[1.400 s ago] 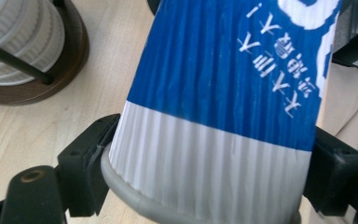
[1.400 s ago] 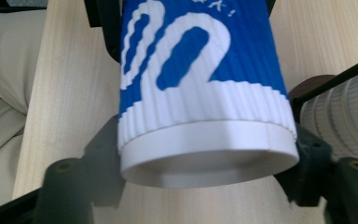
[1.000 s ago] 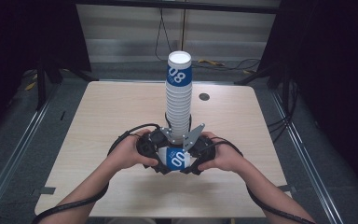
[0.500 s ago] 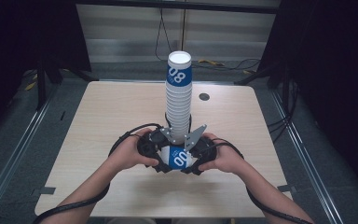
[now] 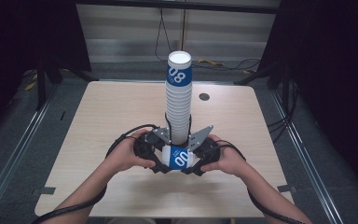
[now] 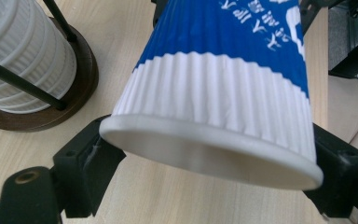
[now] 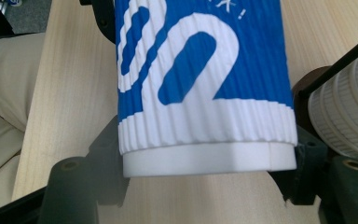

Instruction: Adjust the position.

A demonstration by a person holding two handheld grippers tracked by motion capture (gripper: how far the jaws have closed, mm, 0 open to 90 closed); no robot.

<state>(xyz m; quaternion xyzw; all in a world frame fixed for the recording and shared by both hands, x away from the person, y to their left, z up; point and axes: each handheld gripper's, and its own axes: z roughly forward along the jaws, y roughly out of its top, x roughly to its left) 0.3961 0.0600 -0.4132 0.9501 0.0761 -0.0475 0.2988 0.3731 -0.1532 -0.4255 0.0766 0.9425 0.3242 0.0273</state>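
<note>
A blue and white ribbed paper cup point(image 5: 179, 157) lies on its side just above the table, held from both ends. My left gripper point(image 5: 161, 156) is shut on its rim end, and in the left gripper view the cup point(image 6: 223, 88) sits between the black jaws of that gripper point(image 6: 214, 161). My right gripper point(image 5: 196, 158) is shut on the base end, and in the right gripper view the cup point(image 7: 200, 79) fills the gap of that gripper point(image 7: 205, 165). Right behind stands a tall stack of cups point(image 5: 179, 100).
The stack point(image 6: 23, 56) stands inside thin black rods on a round brown wooden base point(image 6: 81, 88), close to both grippers. The light wooden table point(image 5: 102, 112) has a small dark hole point(image 5: 204, 97) at the back right. Cables trail from both grippers.
</note>
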